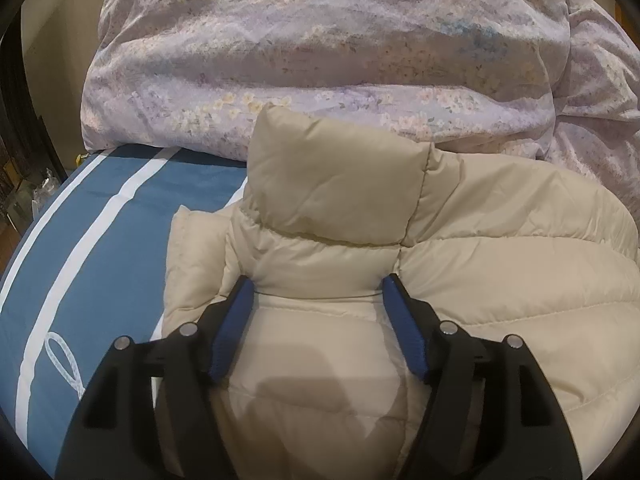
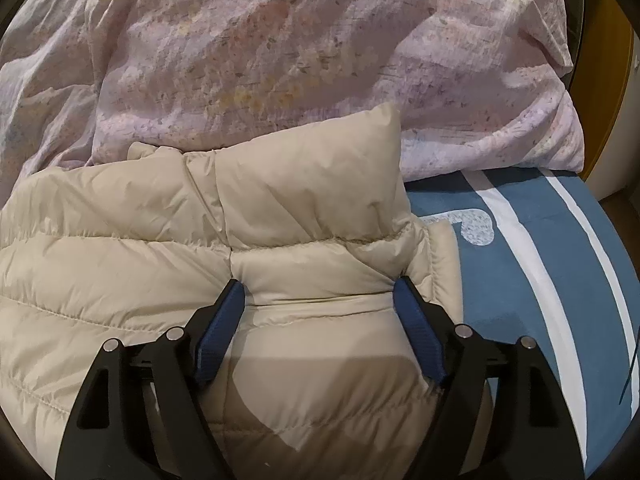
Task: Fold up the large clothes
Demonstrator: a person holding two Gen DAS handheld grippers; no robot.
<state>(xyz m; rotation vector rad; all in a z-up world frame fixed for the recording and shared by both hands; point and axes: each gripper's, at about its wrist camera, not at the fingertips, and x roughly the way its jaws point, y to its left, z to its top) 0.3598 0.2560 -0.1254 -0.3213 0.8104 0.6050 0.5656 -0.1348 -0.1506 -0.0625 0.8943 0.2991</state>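
A beige jacket (image 1: 460,248) lies on the bed (image 1: 100,240) against a floral duvet (image 1: 300,60). Left claw (image 1: 318,292) and right claw (image 2: 320,294) straddle its shoulders, pads apart, apparently releasing; the next fold needs a fresh grip.

Blue striped bed (image 1: 100,240): beige puffer jacket (image 1: 480,280), floral duvet (image 1: 320,60), seemingly bunched.
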